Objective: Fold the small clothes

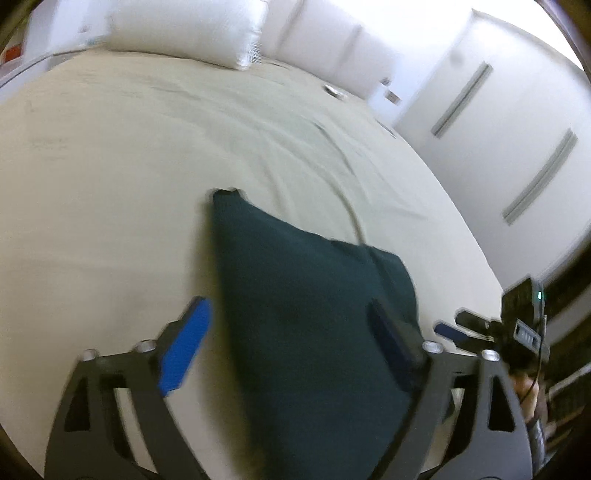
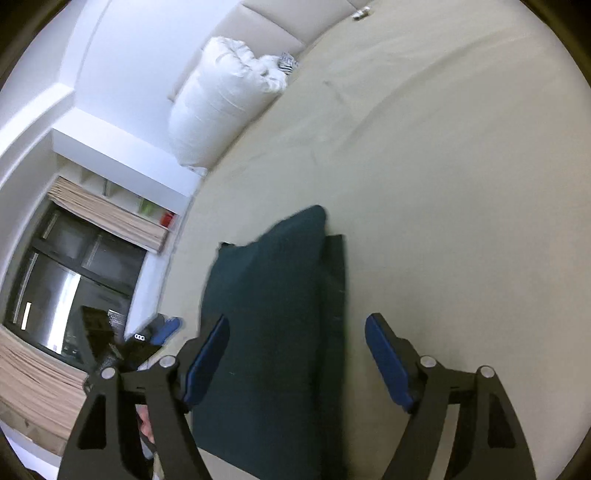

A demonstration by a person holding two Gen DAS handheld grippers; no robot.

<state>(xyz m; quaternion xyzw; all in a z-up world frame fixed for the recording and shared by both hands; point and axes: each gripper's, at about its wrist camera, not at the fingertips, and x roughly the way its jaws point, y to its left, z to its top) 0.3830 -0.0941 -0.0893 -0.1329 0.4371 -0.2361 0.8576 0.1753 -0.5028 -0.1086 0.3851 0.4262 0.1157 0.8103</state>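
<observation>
A dark green garment (image 1: 303,317) lies partly folded on the beige bed sheet (image 1: 110,177). My left gripper (image 1: 291,332) is open, its blue-padded fingers (image 1: 184,347) spread to either side of the cloth, just above it. In the right wrist view the same garment (image 2: 273,317) lies in a long strip with one layer folded over another. My right gripper (image 2: 295,354) is open above its near end, the left pad over the cloth's edge, the right pad over bare sheet. Each gripper shows at the edge of the other's view, the right one (image 1: 465,328) and the left one (image 2: 162,328).
A white pillow (image 1: 192,29) lies at the head of the bed against a padded headboard (image 1: 332,44). White wardrobe doors (image 1: 498,129) stand beyond the bed's right side. In the right wrist view a window with a blind (image 2: 74,251) and shelves lie left of the bed.
</observation>
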